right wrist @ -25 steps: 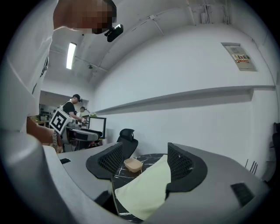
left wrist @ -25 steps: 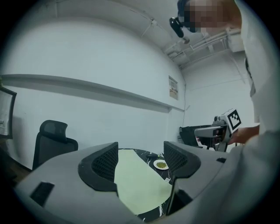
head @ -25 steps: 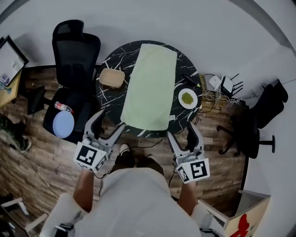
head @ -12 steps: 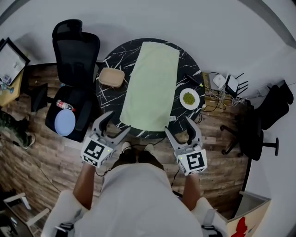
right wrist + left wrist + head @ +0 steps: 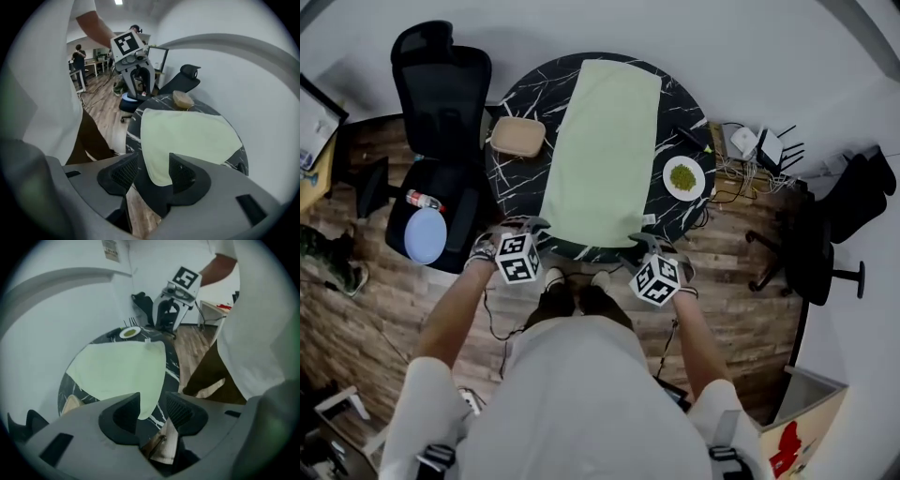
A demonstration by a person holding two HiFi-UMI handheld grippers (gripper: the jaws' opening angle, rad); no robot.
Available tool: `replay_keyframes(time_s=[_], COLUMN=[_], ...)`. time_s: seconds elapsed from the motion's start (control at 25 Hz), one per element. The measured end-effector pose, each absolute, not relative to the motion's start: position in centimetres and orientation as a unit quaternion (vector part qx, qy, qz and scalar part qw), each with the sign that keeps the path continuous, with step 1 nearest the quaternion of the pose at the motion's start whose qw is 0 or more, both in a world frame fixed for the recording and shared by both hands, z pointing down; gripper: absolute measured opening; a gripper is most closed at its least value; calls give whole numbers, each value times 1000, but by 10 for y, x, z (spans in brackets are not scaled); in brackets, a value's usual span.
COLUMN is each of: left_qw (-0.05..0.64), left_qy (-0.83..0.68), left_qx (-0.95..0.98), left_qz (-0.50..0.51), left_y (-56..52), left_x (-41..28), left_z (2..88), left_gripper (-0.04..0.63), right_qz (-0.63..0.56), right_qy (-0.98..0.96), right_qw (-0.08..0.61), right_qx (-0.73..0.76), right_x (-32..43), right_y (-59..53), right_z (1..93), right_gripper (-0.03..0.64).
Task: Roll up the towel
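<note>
A pale green towel (image 5: 602,150) lies flat and lengthwise across the round black marble table (image 5: 511,178). My left gripper (image 5: 530,226) hangs at the towel's near left corner. My right gripper (image 5: 643,243) hangs at the near right corner. In the left gripper view the towel (image 5: 117,373) shows its near corner in the gap of my left gripper (image 5: 152,411), whose jaws are closing. In the right gripper view the towel (image 5: 187,133) shows its corner in the gap of my right gripper (image 5: 152,173), also closing. No pad presses on the cloth.
A tan basket (image 5: 517,137) sits on the table left of the towel, and a white plate of green bits (image 5: 682,177) sits to its right. A black office chair (image 5: 441,94) holding a blue disc (image 5: 425,234) stands at the left. Cables and boxes (image 5: 750,150) lie on the floor at the right.
Both grippers have dropped from in front of the person's waist to the towel's near corners, rolling so their marker cubes face up. Their jaws have narrowed.
</note>
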State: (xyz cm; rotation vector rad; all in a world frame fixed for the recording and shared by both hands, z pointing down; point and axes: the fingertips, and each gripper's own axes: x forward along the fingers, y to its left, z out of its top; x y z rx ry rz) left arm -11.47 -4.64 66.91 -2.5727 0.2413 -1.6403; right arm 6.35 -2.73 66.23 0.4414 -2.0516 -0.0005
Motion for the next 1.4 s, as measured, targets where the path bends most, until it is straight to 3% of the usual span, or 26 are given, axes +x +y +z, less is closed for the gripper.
replay_keyframes(time_s=[0.28,0.68,0.96,1.04,1.08,1.12,1.16,1.4], left_qw=[43,22,-4,-12,-15,-15,-14,-53], left_qy=[22,-8,-8,-5,-2,3,11,61], left_qx=[-779,-762,-763,-766,-767,-768,-770,-791], left_qz=[-625,-647,-646,-643,-642,-640,-638,-606], left_y=[-58,-56,-52,-52,-51,-51,-52,-44], left_x=[-138,-136,-135,-136,-137,-137,-138,-136], left_z=[737,763,770,770,770,769,769,764], left_gripper=[156,141,121,109,104,81,18,15], right_qz=[44,65,85,83,78,75,76,81], right_qy=[-814,-795,-786,-785,-786,-786,-787,-792], right_qw=[564,591,602,603,601,600,597,583], right_qx=[135,121,111,115,121,127,133,162], right_x=[73,87,89,89,89,89,90,96], right_y=[-22,-20,-21,-22,-23,-24,-24,-8], right_z=[727,751,767,769,767,764,763,755], right_gripper=[181,163,109,87,18,15,15,14])
